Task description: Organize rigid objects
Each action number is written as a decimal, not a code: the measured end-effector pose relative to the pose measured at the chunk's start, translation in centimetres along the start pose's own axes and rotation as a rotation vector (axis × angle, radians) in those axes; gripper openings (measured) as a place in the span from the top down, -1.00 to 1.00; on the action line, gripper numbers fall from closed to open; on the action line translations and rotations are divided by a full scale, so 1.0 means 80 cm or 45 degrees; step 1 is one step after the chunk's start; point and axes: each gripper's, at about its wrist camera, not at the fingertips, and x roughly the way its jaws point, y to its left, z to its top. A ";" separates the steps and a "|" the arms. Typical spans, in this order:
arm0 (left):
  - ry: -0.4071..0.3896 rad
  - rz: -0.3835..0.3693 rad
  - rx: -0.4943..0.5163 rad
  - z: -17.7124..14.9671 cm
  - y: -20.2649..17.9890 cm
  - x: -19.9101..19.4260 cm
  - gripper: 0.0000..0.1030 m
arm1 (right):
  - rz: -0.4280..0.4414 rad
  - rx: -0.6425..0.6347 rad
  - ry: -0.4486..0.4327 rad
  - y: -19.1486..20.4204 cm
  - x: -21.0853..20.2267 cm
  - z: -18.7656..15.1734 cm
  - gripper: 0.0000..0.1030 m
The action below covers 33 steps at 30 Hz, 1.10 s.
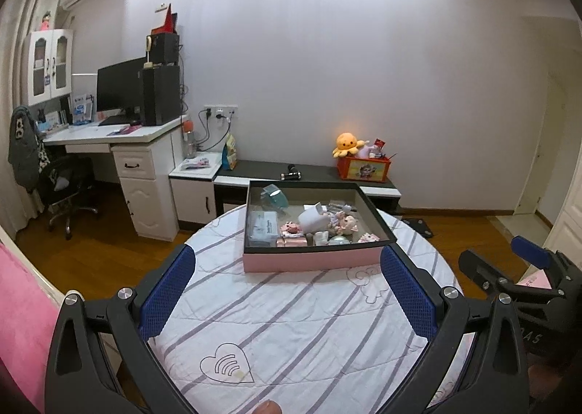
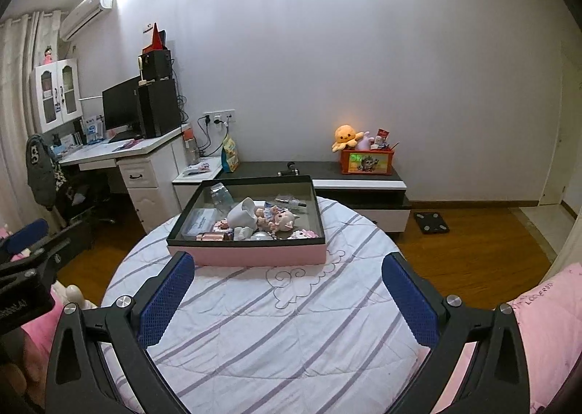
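A pink box with a dark rim [image 1: 309,261] [image 2: 254,254] stands on the far half of a round surface covered in a striped quilt [image 1: 291,323] [image 2: 283,323]. Inside lie a white cup [image 1: 313,219] [image 2: 242,214], a doll [image 1: 345,223] [image 2: 278,219], a clear flat case [image 1: 262,228] [image 2: 198,223], a clear bottle [image 1: 274,195] [image 2: 222,197] and small pink items. My left gripper [image 1: 287,290] is open and empty, short of the box. My right gripper [image 2: 287,290] is open and empty, also short of it.
A low black-and-white cabinet [image 1: 309,177] [image 2: 360,181] with an orange toy box [image 1: 363,166] [image 2: 367,161] stands behind. A white desk [image 1: 120,141] with a monitor stands to the left. Pink bedding [image 2: 545,323] lies at the right. The right gripper shows in the left wrist view [image 1: 523,268].
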 end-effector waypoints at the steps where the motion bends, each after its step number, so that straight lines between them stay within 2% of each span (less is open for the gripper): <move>1: -0.005 -0.004 -0.001 0.000 0.000 -0.002 -1.00 | -0.005 0.006 -0.007 -0.001 -0.003 0.000 -1.00; 33: 0.022 -0.033 -0.037 -0.002 -0.004 -0.002 -1.00 | -0.032 0.022 -0.023 -0.006 -0.016 -0.004 -1.00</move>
